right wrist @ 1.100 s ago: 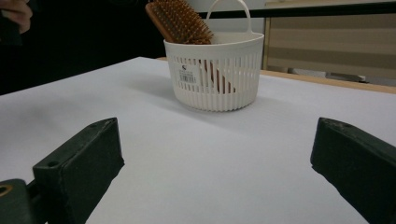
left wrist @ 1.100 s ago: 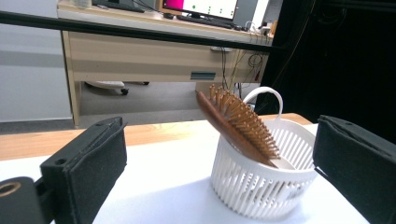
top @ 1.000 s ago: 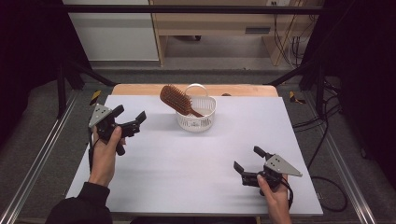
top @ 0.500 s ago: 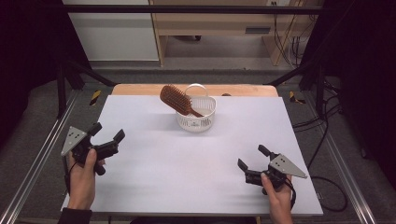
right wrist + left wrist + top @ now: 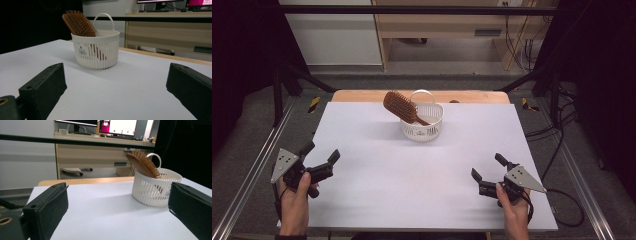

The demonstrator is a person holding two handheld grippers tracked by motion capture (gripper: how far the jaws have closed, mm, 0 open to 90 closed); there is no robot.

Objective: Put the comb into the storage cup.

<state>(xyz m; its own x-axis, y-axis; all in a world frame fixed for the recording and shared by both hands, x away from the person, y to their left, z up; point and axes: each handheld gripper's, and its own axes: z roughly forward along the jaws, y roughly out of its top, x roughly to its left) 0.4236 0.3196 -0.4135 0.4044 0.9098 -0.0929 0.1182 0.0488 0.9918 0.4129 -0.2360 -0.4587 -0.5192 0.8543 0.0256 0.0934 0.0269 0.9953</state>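
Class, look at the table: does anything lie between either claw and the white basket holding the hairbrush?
Nothing visible does. Bare white table lies between the left claw and the basket, and between the right claw and it. Both claws are open and empty; the wooden hairbrush leans out of the basket.

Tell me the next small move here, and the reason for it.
Probably none beyond resting: the hairbrush already sits handle-down in the white basket, and both the left claw and right claw are open, holding nothing, near the table's front edge. If anything, set the claws down.
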